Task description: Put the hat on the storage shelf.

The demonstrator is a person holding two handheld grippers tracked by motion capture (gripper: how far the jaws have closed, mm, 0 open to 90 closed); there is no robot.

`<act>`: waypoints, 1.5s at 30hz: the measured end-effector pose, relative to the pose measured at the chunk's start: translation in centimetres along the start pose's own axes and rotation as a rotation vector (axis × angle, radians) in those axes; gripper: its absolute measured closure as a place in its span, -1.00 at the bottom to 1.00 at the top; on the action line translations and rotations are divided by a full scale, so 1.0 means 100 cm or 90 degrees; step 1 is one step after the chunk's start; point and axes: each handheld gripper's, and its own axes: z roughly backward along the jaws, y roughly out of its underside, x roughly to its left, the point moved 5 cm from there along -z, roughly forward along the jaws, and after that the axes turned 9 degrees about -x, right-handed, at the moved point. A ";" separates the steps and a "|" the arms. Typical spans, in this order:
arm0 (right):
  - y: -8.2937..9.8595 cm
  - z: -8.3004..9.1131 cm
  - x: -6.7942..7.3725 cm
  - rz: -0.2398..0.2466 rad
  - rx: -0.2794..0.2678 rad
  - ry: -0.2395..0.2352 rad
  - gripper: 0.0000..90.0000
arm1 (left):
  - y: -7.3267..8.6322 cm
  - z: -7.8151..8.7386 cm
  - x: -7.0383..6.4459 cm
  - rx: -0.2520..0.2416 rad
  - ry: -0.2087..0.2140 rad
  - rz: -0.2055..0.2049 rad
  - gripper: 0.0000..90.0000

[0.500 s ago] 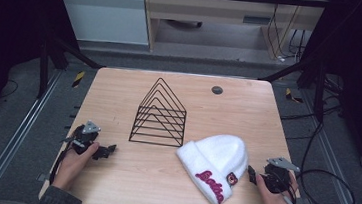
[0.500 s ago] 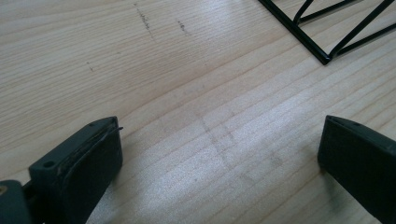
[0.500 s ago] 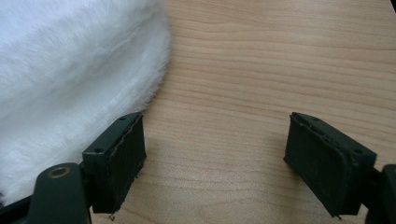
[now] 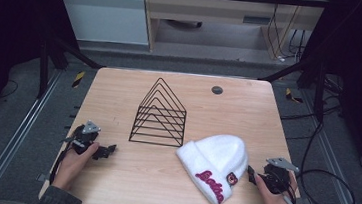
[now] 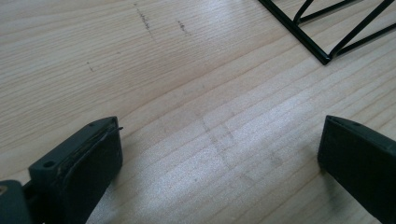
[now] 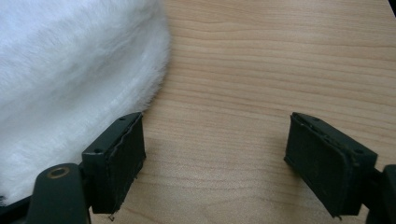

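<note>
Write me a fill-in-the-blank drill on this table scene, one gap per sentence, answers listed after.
1. The hat lying on the table is mostly ____ in colour.
2. The black wire rack has frames shaped like a ____.
3. The right gripper sits beside the hat with its jaws ____.
4. The left gripper has only bare ____ between its jaws.

Missing words: white; triangle; open; table
</note>
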 end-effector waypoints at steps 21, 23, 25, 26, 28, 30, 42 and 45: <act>-0.081 -0.004 0.034 0.095 0.059 -0.110 -0.08 | 0.000 0.000 0.000 0.000 0.000 0.000 -1.00; -0.084 -0.014 0.037 0.093 0.074 -0.121 -0.03 | 0.000 0.000 0.000 0.000 0.000 0.000 -1.00; -0.083 -0.024 0.036 0.085 0.094 -0.122 0.02 | 0.000 0.000 0.000 0.000 0.000 0.000 -1.00; -0.083 -0.030 0.035 0.080 0.103 -0.120 0.05 | 0.000 0.000 0.000 0.000 0.000 0.000 -1.00; -0.081 -0.039 0.033 0.062 0.119 -0.124 0.10 | 0.000 0.000 0.000 0.000 0.000 0.000 -1.00; -0.078 -0.048 0.033 0.060 0.135 -0.124 0.13 | 0.000 0.000 0.000 -0.001 0.000 0.001 -1.00; -0.068 -0.063 0.040 0.053 0.165 -0.137 0.42 | 0.000 0.000 0.000 0.000 0.001 -0.001 -1.00; -0.067 -0.063 0.040 0.050 0.168 -0.145 0.57 | 0.000 0.000 0.000 0.000 0.000 -0.001 -1.00</act>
